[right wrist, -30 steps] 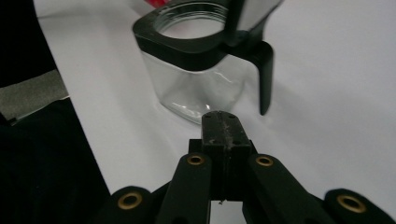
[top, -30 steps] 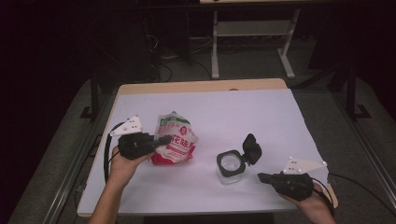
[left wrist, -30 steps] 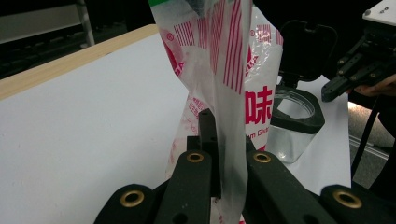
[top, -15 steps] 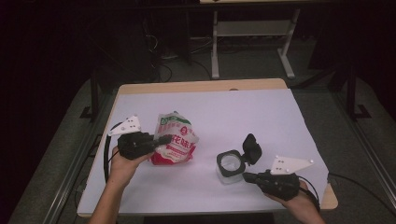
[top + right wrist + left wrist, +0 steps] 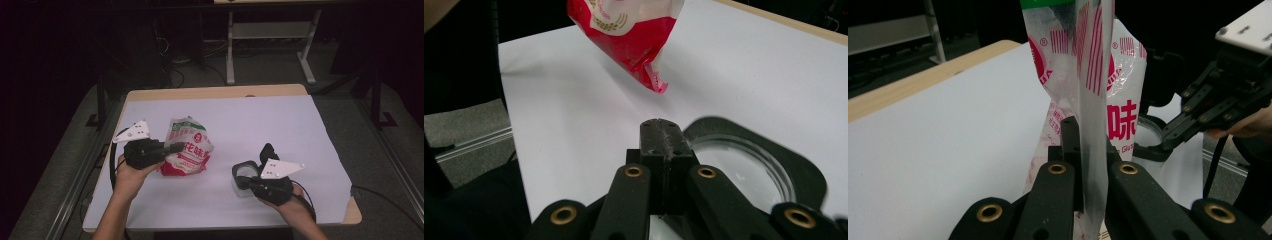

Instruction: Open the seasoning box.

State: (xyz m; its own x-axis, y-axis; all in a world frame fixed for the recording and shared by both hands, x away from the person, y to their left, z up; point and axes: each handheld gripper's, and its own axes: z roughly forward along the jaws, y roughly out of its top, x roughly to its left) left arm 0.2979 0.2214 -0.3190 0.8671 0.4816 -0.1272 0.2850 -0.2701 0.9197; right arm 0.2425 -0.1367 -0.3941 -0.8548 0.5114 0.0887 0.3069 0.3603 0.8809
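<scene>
While the left gripper [image 5: 175, 147] pinches a red-and-white plastic bag [image 5: 187, 152] on the left half of the desk [image 5: 280, 120], the right gripper [image 5: 243, 182] sits against a small black-rimmed container [image 5: 245, 172] on the right half. In the left gripper view the jaws are shut on a flat seam of the bag [image 5: 1088, 100], which stands upright between them and rises past the top of the frame, its clear upper panel printed with red stripes and large red characters. From above, the bag leans toward the left gripper, its red bottom resting on the white sheet that covers the desk.

The right gripper's jaws are pressed together with nothing between them; in the right gripper view [image 5: 661, 131] their tips lie just beside the container's dark rim [image 5: 774, 150], and the red corner of the bag [image 5: 634, 45] hangs farther off. The container has a clear body and a pale inside; what it holds cannot be made out. Its black lid [image 5: 266, 151] stands open on a hinge at the far side, tilted away from the person.

Bag and container stand near each other but apart, with bare white sheet between them. Beyond the desk, a pale metal frame [image 5: 270, 35] stands on the dark floor among loose cables [image 5: 175, 75].
</scene>
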